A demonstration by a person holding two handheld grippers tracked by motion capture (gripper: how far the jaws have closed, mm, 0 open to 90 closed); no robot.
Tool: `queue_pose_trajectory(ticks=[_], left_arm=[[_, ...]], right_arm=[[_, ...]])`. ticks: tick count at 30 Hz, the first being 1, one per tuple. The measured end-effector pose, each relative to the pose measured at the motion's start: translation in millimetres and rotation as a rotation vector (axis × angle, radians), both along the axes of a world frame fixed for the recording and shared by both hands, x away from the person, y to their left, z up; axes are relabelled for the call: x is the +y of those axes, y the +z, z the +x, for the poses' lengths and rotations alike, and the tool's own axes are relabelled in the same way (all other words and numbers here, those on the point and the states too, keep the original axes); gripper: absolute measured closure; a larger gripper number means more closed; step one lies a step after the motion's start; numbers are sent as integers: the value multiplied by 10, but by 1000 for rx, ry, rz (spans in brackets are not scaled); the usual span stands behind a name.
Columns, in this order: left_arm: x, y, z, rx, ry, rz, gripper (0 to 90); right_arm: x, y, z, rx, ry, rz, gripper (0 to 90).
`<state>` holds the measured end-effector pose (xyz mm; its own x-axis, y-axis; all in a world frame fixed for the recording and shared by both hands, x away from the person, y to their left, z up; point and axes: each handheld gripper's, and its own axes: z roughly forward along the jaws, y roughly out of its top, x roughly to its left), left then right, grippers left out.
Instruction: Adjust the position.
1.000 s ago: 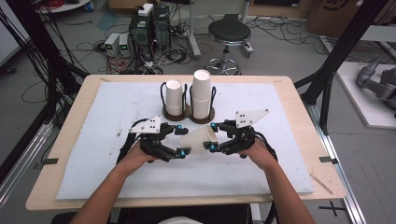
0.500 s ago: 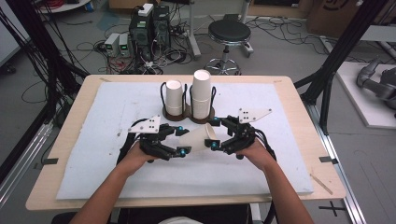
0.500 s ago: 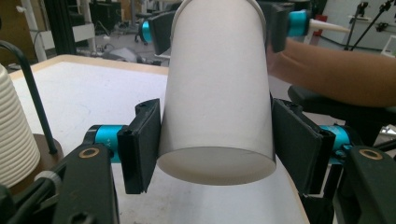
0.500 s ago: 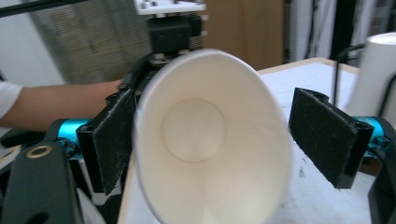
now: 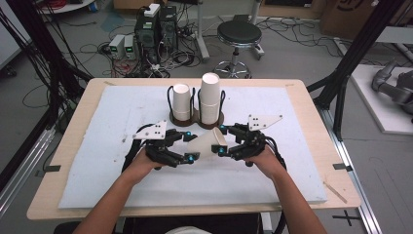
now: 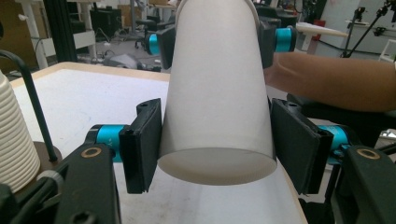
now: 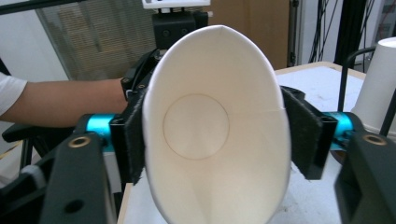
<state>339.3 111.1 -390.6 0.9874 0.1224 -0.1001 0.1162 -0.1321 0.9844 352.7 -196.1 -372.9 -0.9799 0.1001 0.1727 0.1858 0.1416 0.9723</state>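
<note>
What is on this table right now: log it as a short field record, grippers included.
held item: paper cup, on its side, between both grippers
right gripper: shut on the cup's open rim, squeezed to an oval
left gripper: jaws flank the cup's base end; contact unclear
holder: two-slot, behind the grippers
left slot: short cup stack
right slot: taller cup stack
surface: white mat on the wooden table

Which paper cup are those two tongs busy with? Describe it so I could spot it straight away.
On the white mat covering the wooden table, look just in front of the two upright cup stacks in their dark holders. The single cup lies on its side between the left tongs and right tongs, its rim squeezed oval.
</note>
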Motion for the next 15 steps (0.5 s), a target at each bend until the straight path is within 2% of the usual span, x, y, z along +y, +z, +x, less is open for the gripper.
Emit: queue_pose_trajectory(ticks=[3,7,12,15], left_arm=[[-21,-3,-6,-2,20,13,349],[-19,3,-2,-5,47,30,272],[-49,-11,-15,-9,30,44,281],[-55,-12,-25,-20,4,48,357]], right_arm=[[-9,5,4,-11,0,-11,353],[-22,12,5,-16,-8,-37,357],[3,8,0,-18,6,-70,363],[22,4,-3,-18,16,-70,361]])
